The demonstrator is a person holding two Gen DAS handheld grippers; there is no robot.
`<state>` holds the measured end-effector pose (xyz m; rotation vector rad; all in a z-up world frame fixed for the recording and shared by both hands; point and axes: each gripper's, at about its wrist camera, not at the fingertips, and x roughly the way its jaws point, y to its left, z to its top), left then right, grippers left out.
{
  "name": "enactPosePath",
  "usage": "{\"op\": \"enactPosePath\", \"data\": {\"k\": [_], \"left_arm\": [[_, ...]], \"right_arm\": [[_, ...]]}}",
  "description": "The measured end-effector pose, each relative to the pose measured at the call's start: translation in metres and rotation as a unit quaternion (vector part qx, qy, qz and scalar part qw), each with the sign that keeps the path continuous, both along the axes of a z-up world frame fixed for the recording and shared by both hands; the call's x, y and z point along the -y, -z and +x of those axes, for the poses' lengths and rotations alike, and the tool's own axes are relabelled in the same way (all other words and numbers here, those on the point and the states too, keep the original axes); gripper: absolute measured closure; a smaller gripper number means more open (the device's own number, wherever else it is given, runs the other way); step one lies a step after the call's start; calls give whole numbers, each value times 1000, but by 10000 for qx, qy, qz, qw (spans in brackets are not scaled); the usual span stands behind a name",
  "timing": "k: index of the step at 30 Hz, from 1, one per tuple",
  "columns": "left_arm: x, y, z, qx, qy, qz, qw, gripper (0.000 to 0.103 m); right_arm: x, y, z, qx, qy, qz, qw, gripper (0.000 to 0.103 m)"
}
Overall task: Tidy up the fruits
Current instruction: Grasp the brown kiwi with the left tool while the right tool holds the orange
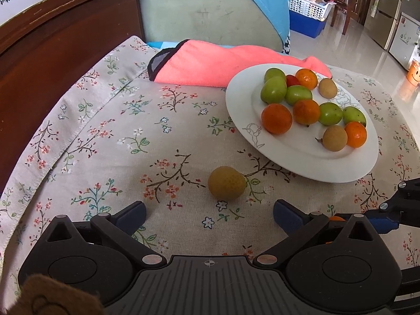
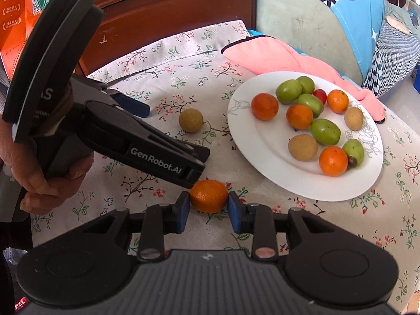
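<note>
A tan longan [image 1: 227, 183] lies on the floral tablecloth just beyond my left gripper [image 1: 210, 216], whose blue-padded jaws stand wide open around empty cloth. In the right wrist view the same longan [image 2: 190, 120] sits left of the white plate [image 2: 252, 141]. My right gripper [image 2: 208, 207] is shut on a small orange [image 2: 208, 195], both blue pads pressing its sides just above the cloth. The plate [image 1: 239, 97] holds several green, orange and tan fruits and one small red one. A hand [image 2: 50, 181] holds the left gripper's body [image 2: 147, 152] close over the orange.
A pink towel [image 1: 210, 65] lies behind the plate against a pale green cushion [image 1: 204, 13]. A dark wooden bed frame [image 1: 52, 39] borders the cloth on the left. The right gripper's tip [image 1: 388, 212] pokes in at the lower right of the left view.
</note>
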<state>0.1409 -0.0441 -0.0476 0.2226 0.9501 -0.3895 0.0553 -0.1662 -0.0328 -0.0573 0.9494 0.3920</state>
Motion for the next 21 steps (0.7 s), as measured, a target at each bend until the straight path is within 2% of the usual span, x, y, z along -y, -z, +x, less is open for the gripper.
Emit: {"op": "enactPosePath", "data": {"k": [4,12,21], "left_arm": [[3,-5,0,97,124,103,9998,0],[2,-13,-7,417,439,-73,9981,3],[-3,-14,-2,420,248,-196,9986,31]], "right_arm": [[-1,0,0,7,-5,-19,10000,71],[-1,-1,1,-10,22,12,10000,71],[4,-2,3,-67,165,112,9998,71]]}}
